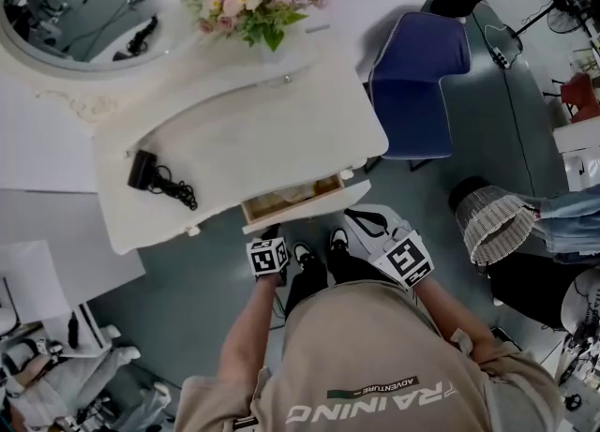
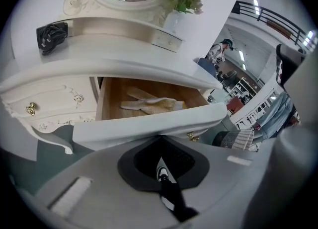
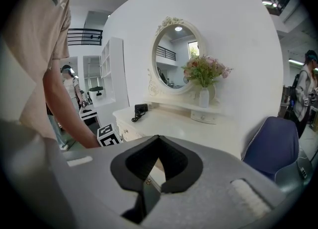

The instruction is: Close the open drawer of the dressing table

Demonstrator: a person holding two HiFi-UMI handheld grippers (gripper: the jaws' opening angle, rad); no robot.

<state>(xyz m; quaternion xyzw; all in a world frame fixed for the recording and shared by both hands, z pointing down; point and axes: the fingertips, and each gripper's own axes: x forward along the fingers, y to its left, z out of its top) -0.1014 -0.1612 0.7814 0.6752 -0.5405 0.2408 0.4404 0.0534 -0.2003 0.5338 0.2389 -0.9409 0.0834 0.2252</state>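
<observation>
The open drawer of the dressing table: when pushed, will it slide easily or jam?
The drawer probably slides lightly, since only a thin cloth shows inside. Its front is wide and curved, so a push near one end may skew it. A push near the middle seems safer.

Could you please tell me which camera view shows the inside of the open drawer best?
The left gripper view: it looks into the drawer, cloth visible. Head view shows a sliver; right gripper view hardly any.
</observation>
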